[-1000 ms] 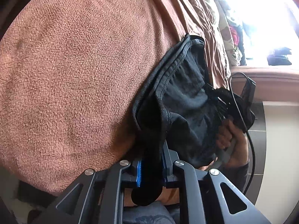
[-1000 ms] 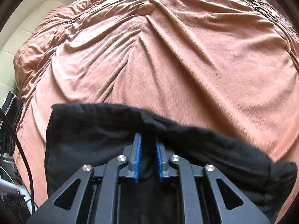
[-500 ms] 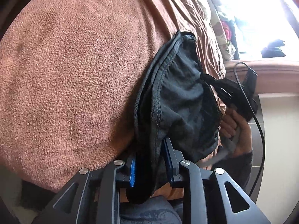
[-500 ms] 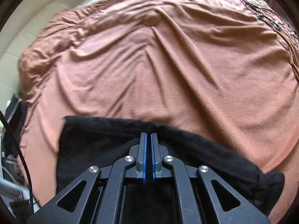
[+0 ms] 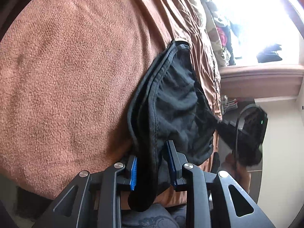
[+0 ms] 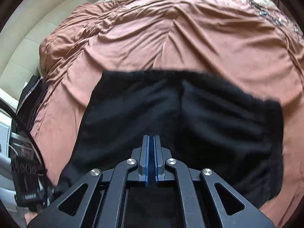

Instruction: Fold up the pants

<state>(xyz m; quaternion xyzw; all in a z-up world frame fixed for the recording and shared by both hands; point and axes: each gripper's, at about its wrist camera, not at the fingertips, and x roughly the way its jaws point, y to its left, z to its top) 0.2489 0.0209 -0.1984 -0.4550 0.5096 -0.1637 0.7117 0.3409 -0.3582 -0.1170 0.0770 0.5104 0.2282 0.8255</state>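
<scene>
The black pants (image 5: 176,102) lie on a brown fleece blanket (image 5: 66,76) on the bed. In the left wrist view my left gripper (image 5: 152,161) stands open, and the pants' thick hem hangs loosely between the two fingers. In the right wrist view the pants (image 6: 209,117) spread across the blanket in front of my right gripper (image 6: 151,152), whose blue pads are almost together with nothing between them. The right gripper and the hand holding it show at the right of the left wrist view (image 5: 247,138).
The brown bedspread (image 6: 171,38) is wrinkled toward the far side, with a cream padded headboard (image 6: 22,47) at the left. A bright window (image 5: 256,19) and ledge, with clothes piled beside it, lie beyond the bed. Cables and dark gear (image 6: 24,180) sit at the lower left.
My left gripper has opened and released its pinch on the hem. My right gripper let go of the pants, closed empty and drew back, so more of the pants shows.
</scene>
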